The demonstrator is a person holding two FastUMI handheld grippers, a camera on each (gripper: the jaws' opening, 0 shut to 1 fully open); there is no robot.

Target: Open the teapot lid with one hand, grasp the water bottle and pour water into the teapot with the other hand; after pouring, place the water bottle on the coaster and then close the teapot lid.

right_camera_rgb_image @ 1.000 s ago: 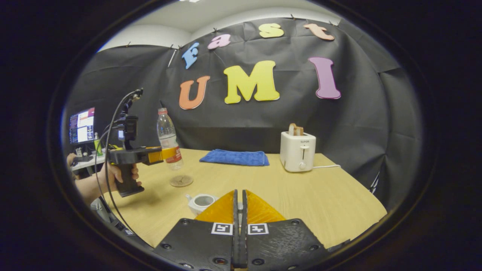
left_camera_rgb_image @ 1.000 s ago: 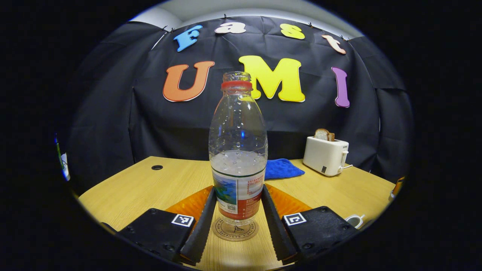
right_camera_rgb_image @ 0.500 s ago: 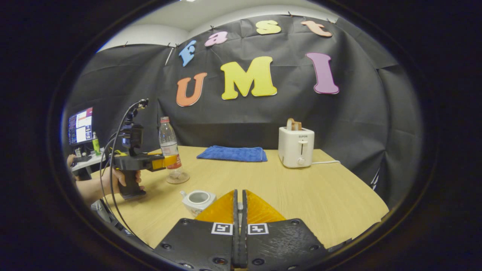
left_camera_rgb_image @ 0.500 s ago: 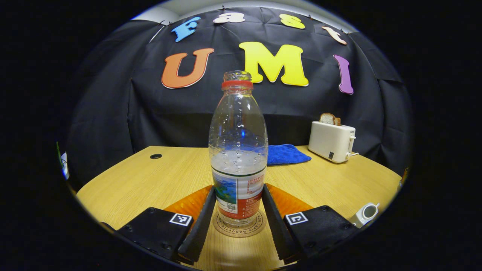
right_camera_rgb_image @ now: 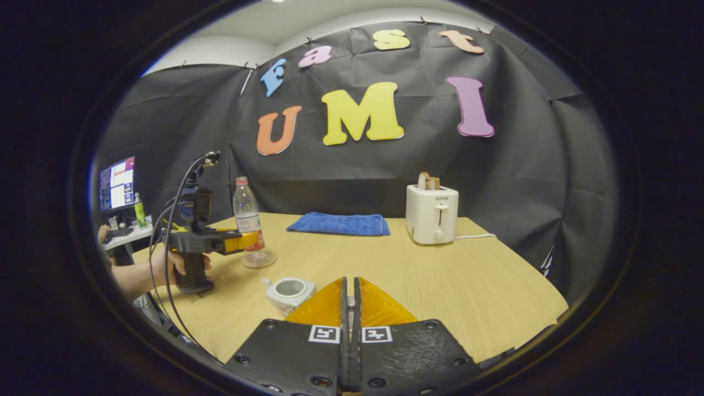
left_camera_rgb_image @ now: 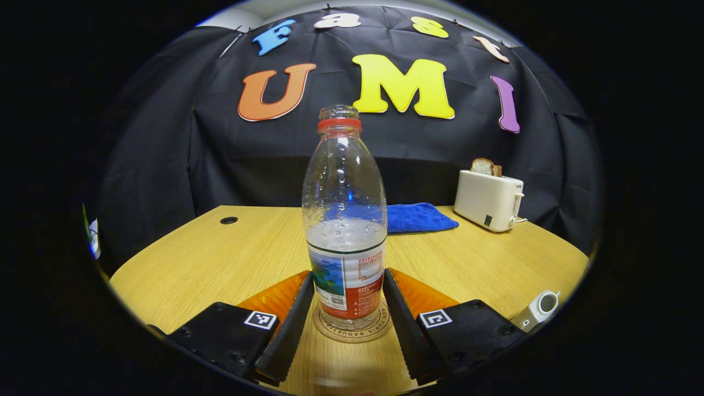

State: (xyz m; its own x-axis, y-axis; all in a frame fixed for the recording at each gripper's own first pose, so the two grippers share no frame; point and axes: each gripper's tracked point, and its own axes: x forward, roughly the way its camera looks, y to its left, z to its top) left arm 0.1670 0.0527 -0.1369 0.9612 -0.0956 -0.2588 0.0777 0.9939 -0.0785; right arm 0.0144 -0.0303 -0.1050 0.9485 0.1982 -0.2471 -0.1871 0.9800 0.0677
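The water bottle [left_camera_rgb_image: 344,220] is stood upright on the coaster [left_camera_rgb_image: 352,329], flanked by the left gripper [left_camera_rgb_image: 345,319] with jaws apart. The right gripper [right_camera_rgb_image: 348,308], jaws together, is held beside the open teapot [right_camera_rgb_image: 288,290].

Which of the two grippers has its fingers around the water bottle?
The left gripper: its fingers flank the water bottle standing on the coaster. The right gripper is shut, away from it.

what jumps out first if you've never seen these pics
The clear water bottle with a red neck ring stands upright on the round coaster, dead centre in the left gripper view, between the left hand-held gripper's fingers. Next, the white toaster holding bread at the table's far side, and the open white teapot near the right hand-held gripper.
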